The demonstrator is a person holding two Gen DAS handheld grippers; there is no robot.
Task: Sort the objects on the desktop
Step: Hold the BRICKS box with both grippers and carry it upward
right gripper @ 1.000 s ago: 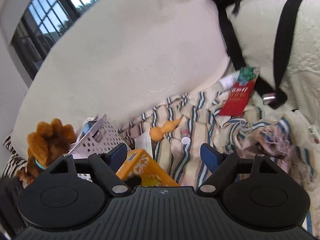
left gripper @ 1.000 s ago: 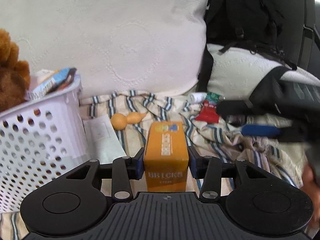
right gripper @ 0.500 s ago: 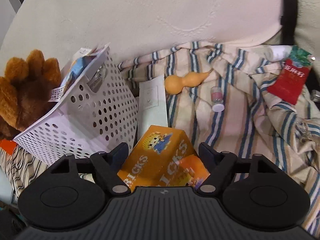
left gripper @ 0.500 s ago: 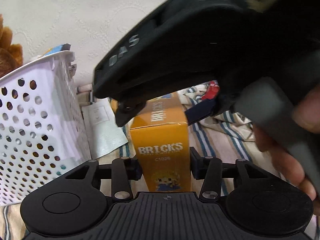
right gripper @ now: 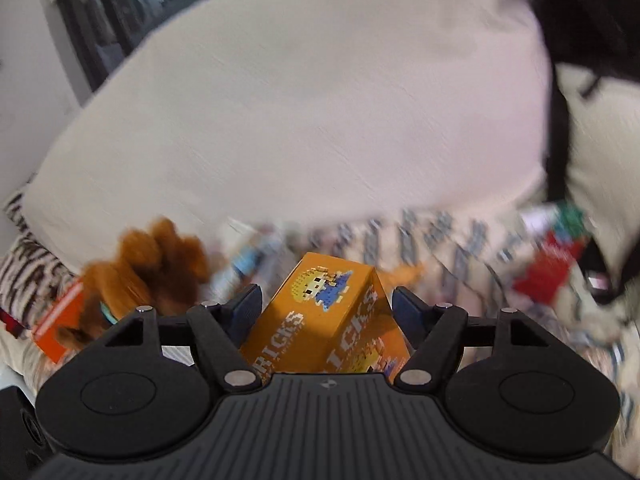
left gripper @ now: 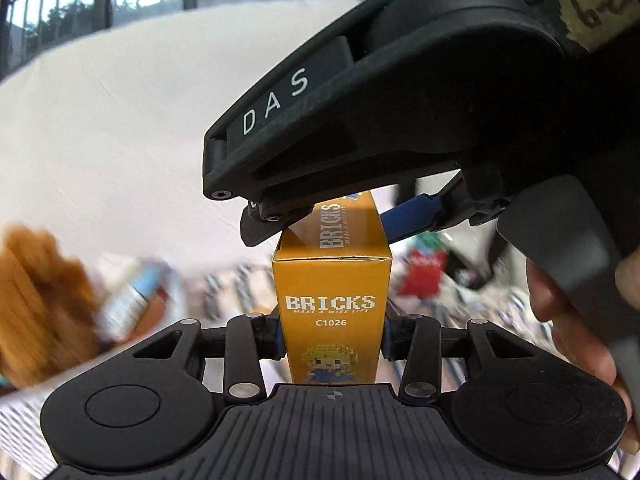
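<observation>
1. We see the orange box [left gripper: 331, 312] marked BRICKS standing upright between the two pads of the left gripper [left gripper: 332, 340], which press on its sides: the left claw grasps the box by its lower part.
2. In the left wrist view the right gripper [left gripper: 344, 216] reaches over from above, its blue pad [left gripper: 412, 216] lying against the box's upper right edge and its other finger at the upper left edge.
3. In the right wrist view the same box [right gripper: 320, 316] lies tilted between the right gripper's [right gripper: 326, 304] fingers; its jaws have just been closing with the box between them, and the pads seem to meet its edges.
4. A person's hand [left gripper: 576, 344] wraps the right gripper's handle.
5. Behind, all blurred, we make out a brown plush toy [right gripper: 148, 268], a large white cushion [right gripper: 320, 112], a striped cloth [right gripper: 432, 236] and a red packet [right gripper: 548, 268].
</observation>
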